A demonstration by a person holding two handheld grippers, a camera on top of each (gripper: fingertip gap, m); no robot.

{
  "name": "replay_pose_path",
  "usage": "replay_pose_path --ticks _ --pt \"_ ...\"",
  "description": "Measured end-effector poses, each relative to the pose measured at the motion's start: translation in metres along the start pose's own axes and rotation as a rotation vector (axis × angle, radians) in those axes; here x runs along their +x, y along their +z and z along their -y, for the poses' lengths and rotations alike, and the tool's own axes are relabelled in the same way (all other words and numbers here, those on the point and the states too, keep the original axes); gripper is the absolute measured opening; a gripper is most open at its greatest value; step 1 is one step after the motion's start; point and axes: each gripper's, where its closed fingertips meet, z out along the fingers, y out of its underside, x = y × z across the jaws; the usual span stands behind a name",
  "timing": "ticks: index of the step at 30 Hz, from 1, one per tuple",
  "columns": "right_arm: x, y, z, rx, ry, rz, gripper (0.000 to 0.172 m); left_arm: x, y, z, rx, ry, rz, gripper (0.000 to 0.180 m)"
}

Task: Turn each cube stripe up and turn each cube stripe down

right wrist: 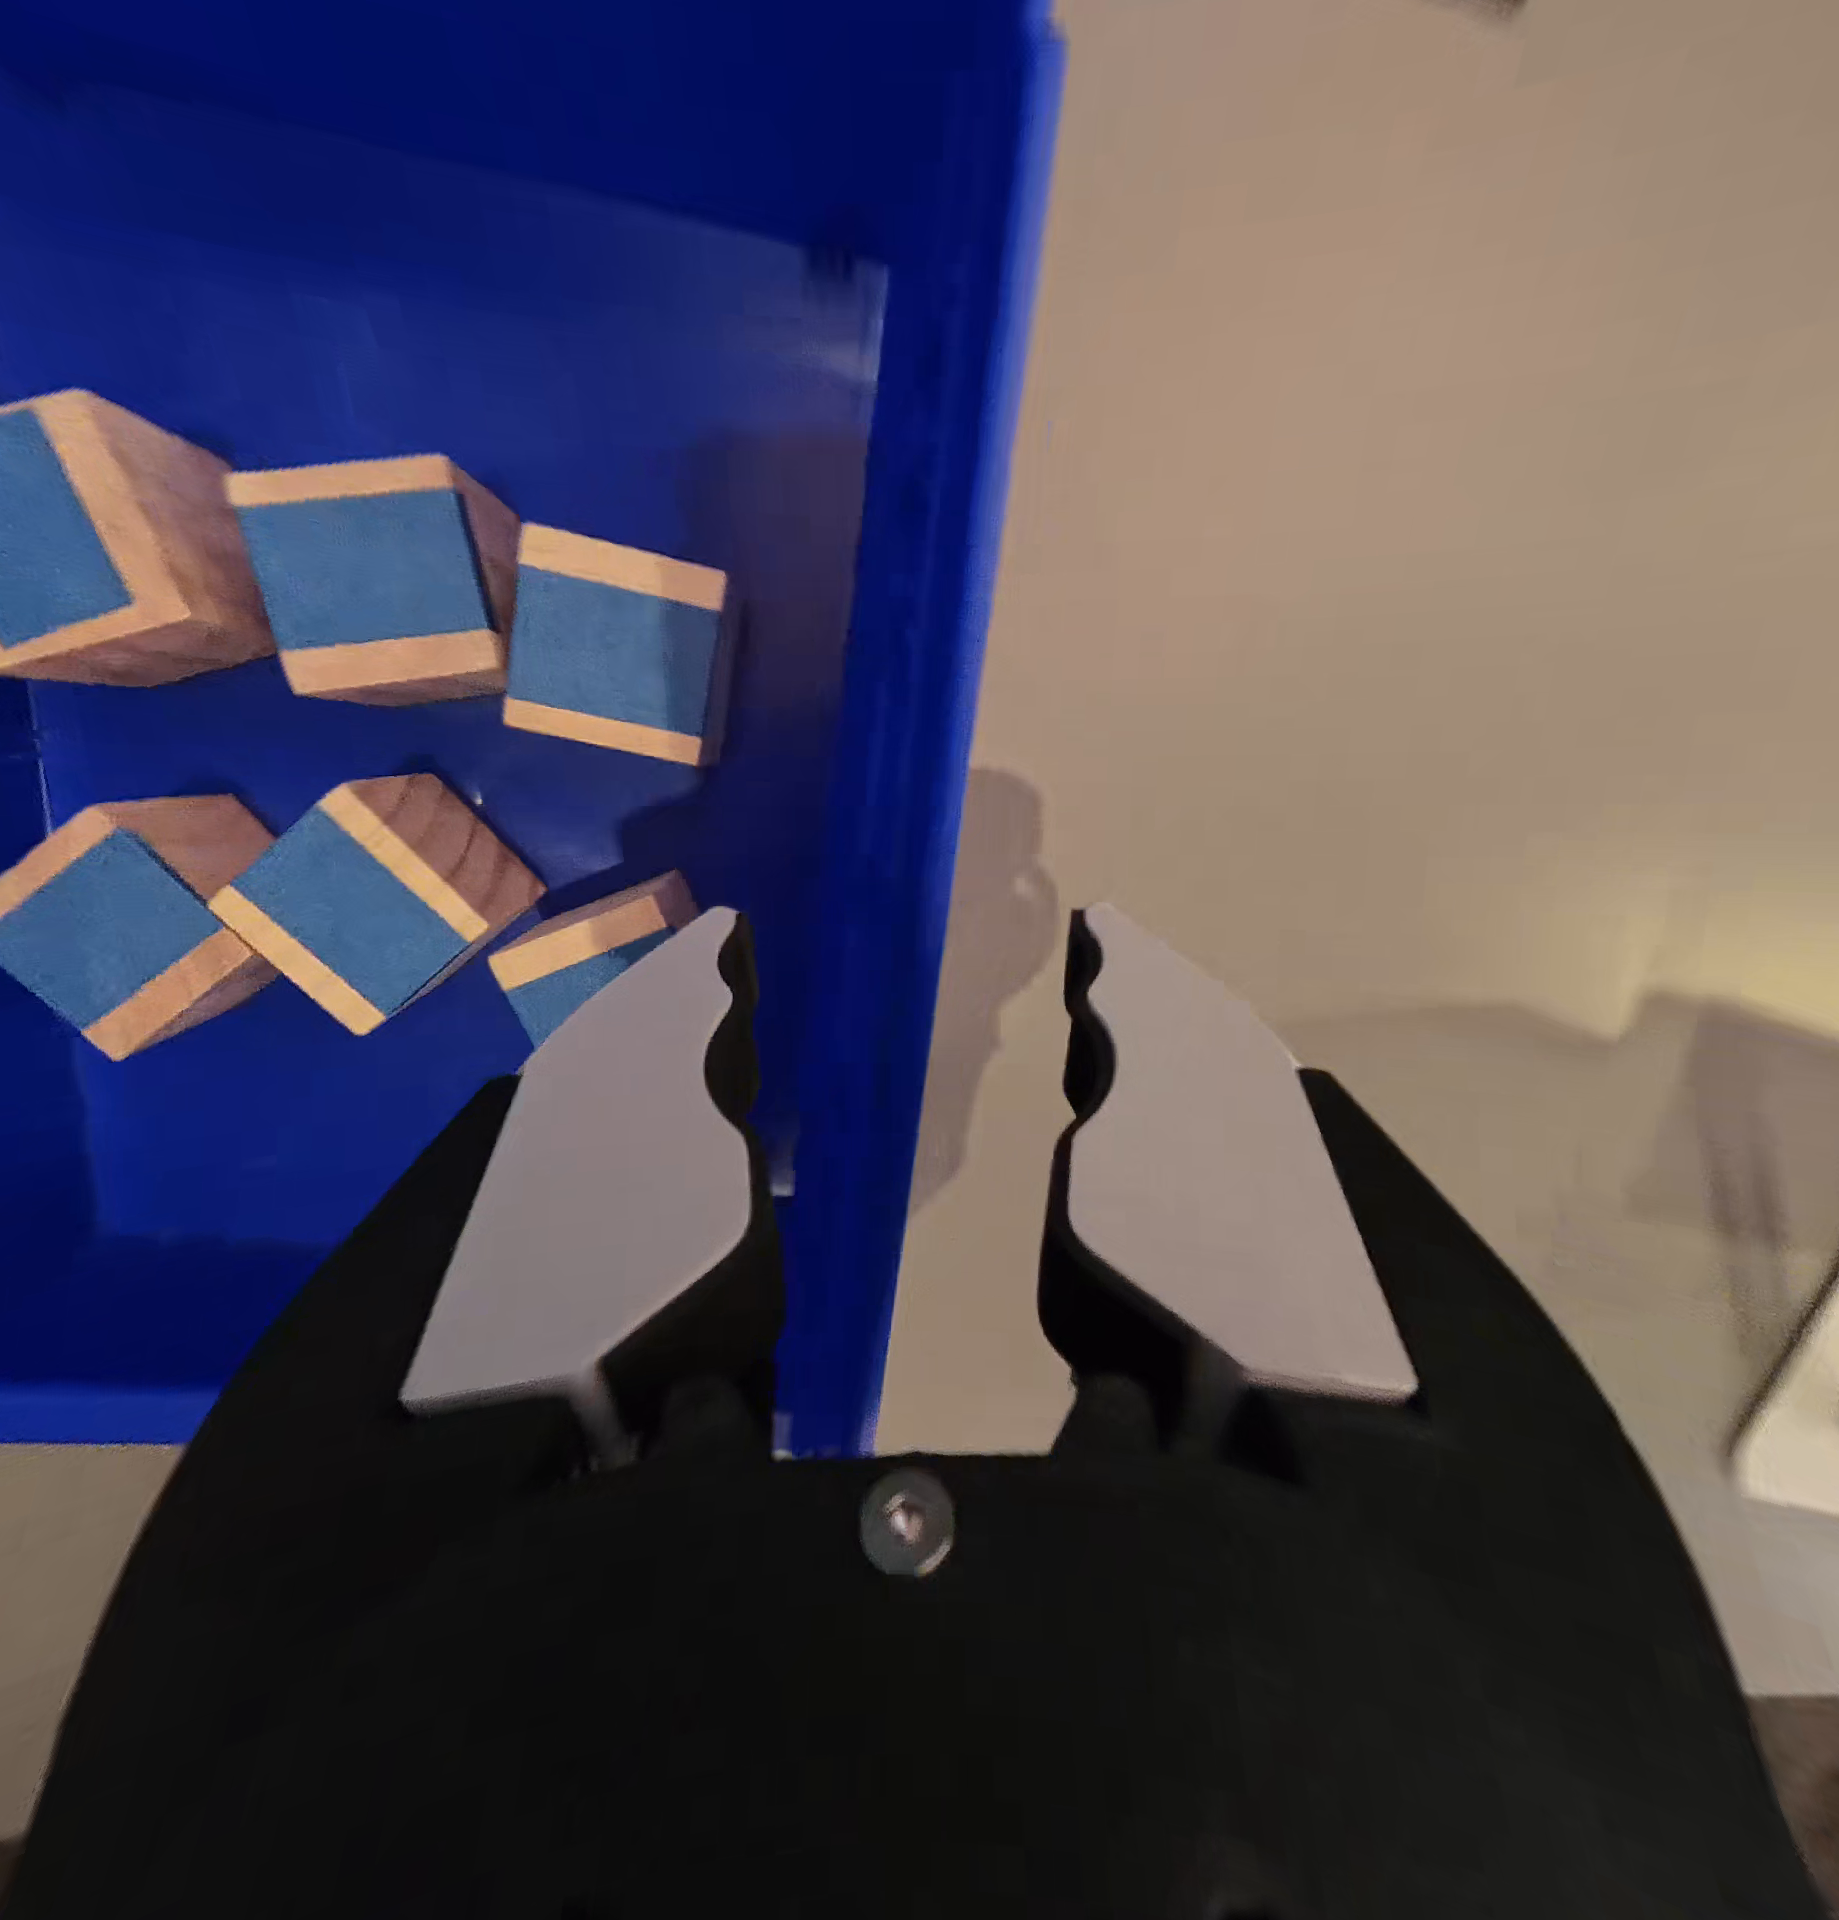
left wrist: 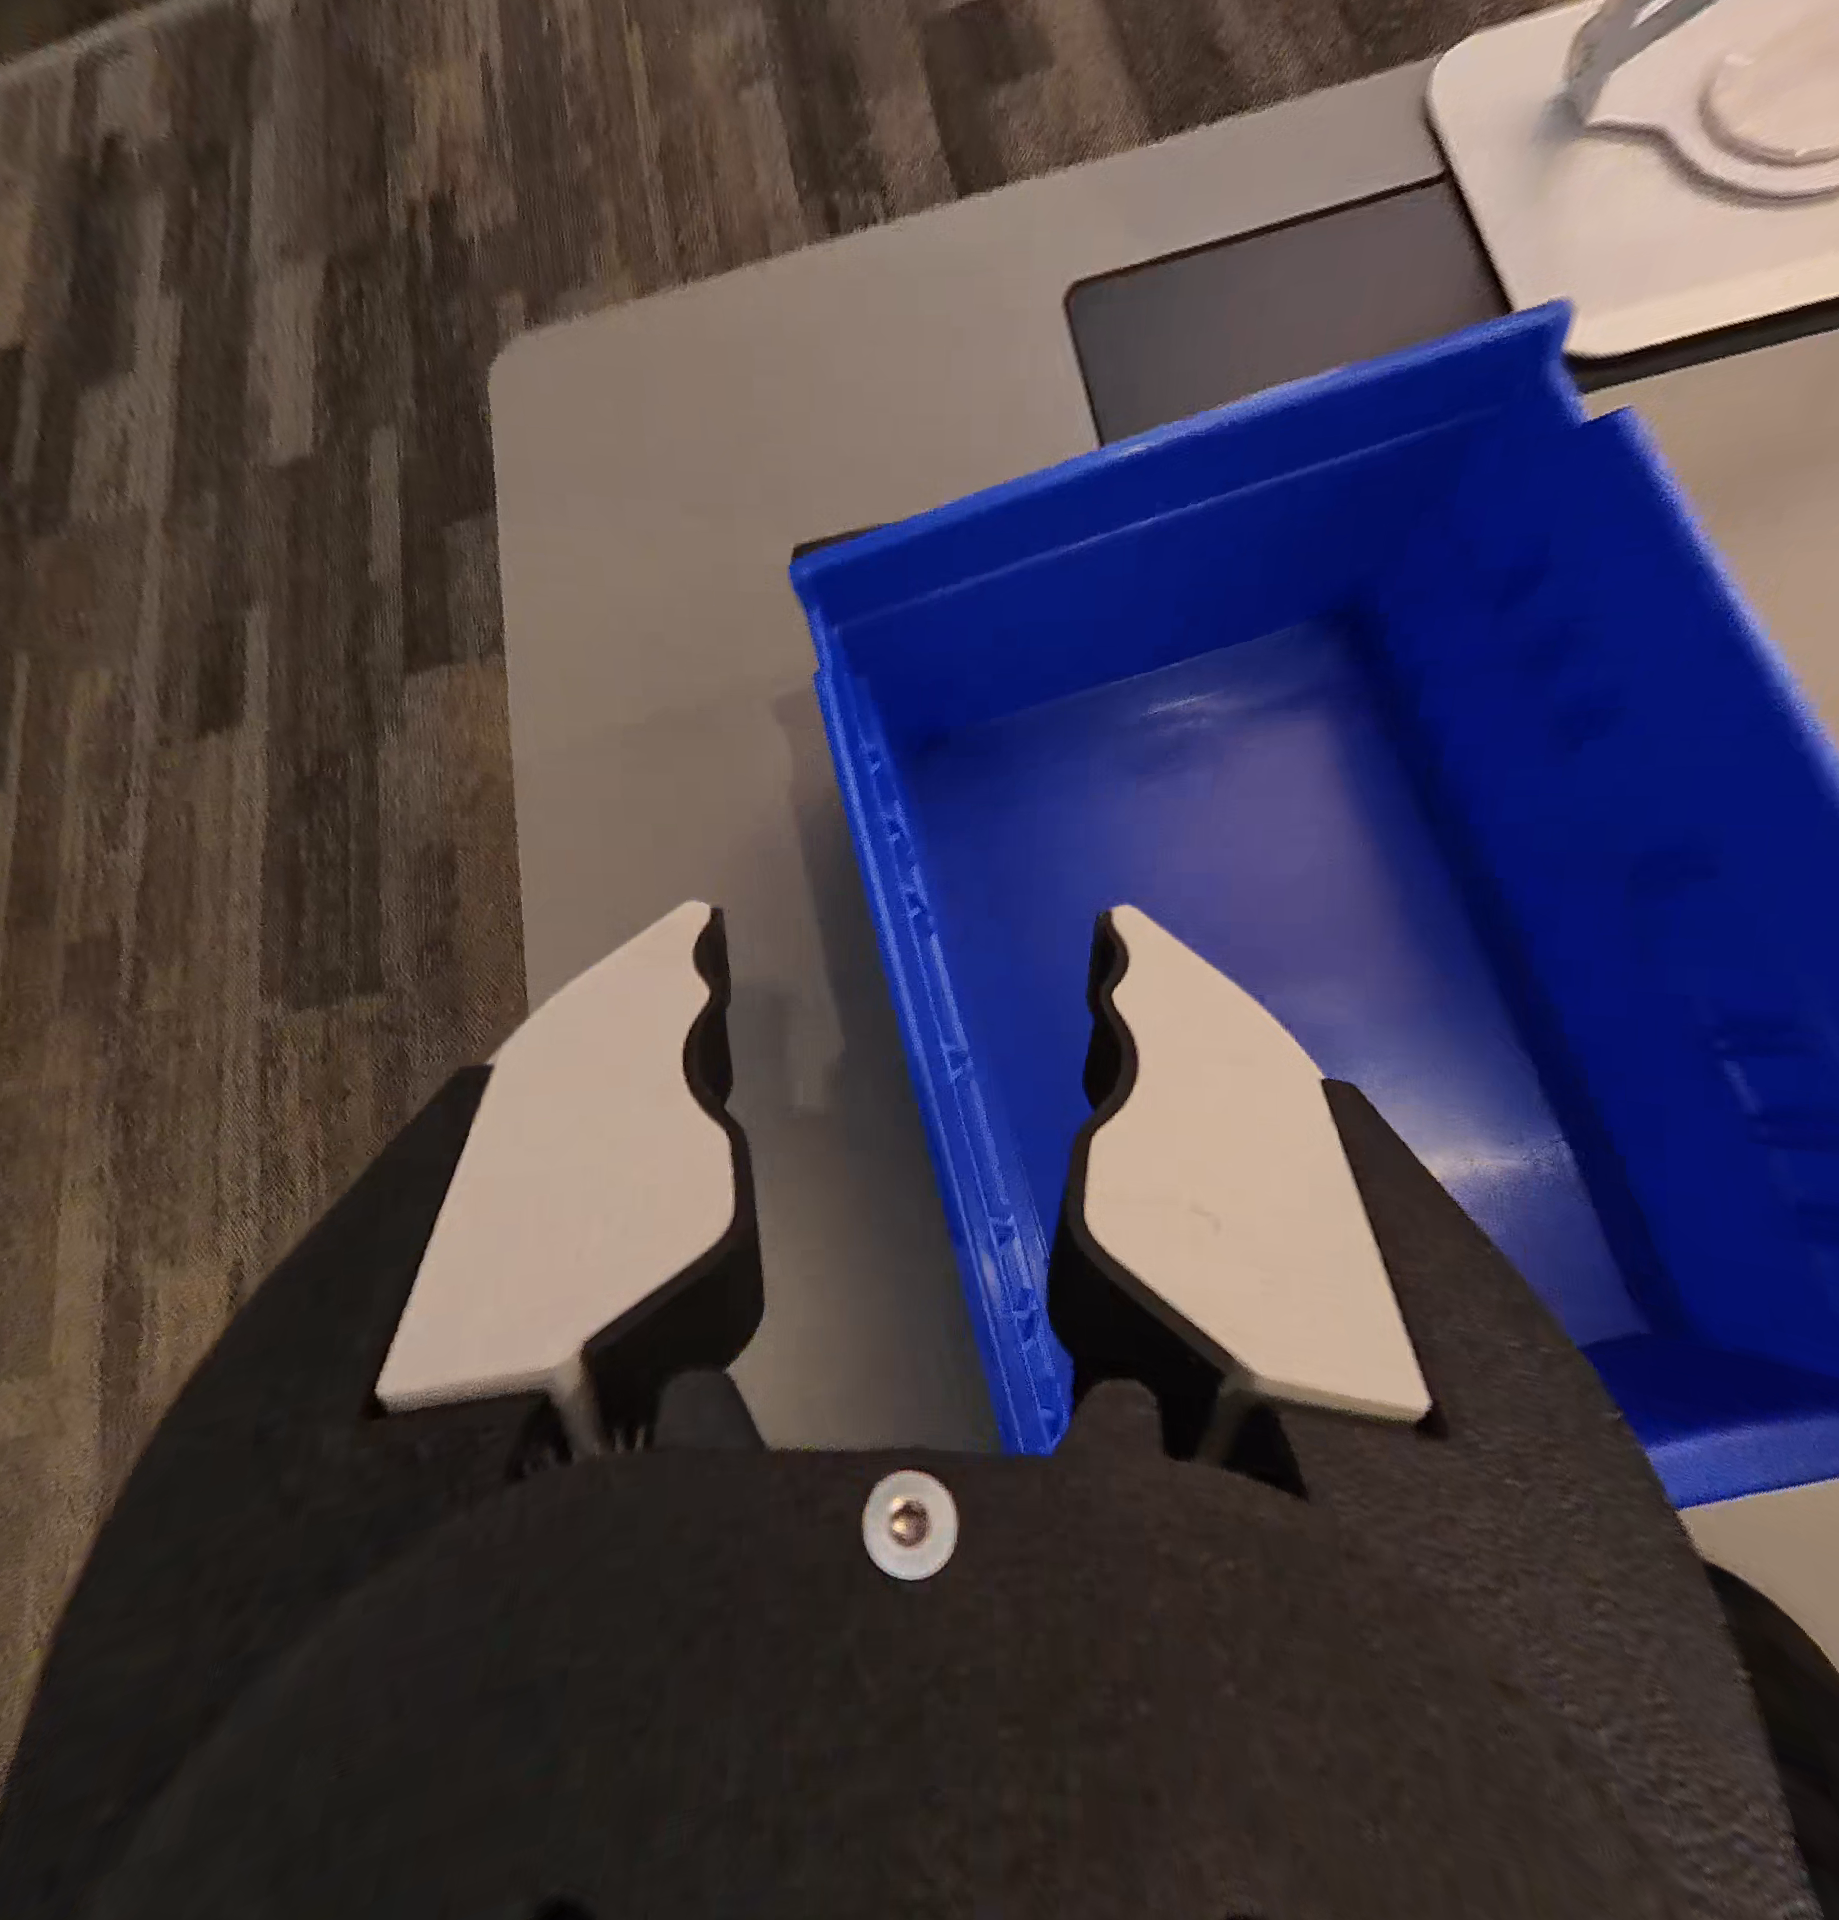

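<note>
Blue plastic bin, smooth glossy walls w/ ribbed rim, sits on matte grey bench. Six wooden cubes lie inside at 9–10 o'clock in right wrist view, each w/ a blue stripe face up, bare wood grain on sides; one partly hidden behind a finger. Right tongs apart, straddling the bin's right wall, pads not touching it. Left tongs apart too, over the bin's left rim, nothing gripped. Carpet at 9 o'clock.
</note>
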Motion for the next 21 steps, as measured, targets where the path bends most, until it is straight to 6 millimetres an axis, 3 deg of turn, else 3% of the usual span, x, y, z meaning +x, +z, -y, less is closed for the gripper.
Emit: replay_pose_path --ticks 1,7,9,15,16,18,21 --pt "0.000 0.006 -0.004 -0.033 0.037 0.028 0.057 -0.002 0.004 -0.007 -0.030 -0.015 -0.007 0.067" --pt "-0.007 0.023 -0.022 -0.149 0.106 0.107 0.026 0.000 0.036 -0.037 -0.189 -0.080 -0.081 0.066" --pt "-0.015 0.023 -0.022 -0.157 0.117 0.159 0.008 0.000 0.044 -0.049 -0.258 -0.084 -0.078 0.066" --pt "-0.016 0.023 -0.023 -0.174 0.100 0.129 0.008 0.004 0.058 -0.085 -0.455 -0.113 -0.103 0.048" --pt "-0.017 0.023 -0.024 -0.178 0.104 0.129 0.008 0.007 0.060 -0.088 -0.478 -0.113 -0.123 0.037" --pt "-0.022 0.022 -0.025 -0.192 0.114 0.140 0.007 0.020 0.063 -0.092 -0.517 -0.131 -0.187 0.015" --pt "-0.034 0.020 -0.024 -0.216 0.103 0.156 0.007 0.025 0.065 -0.091 -0.557 -0.110 -0.138 0.009"
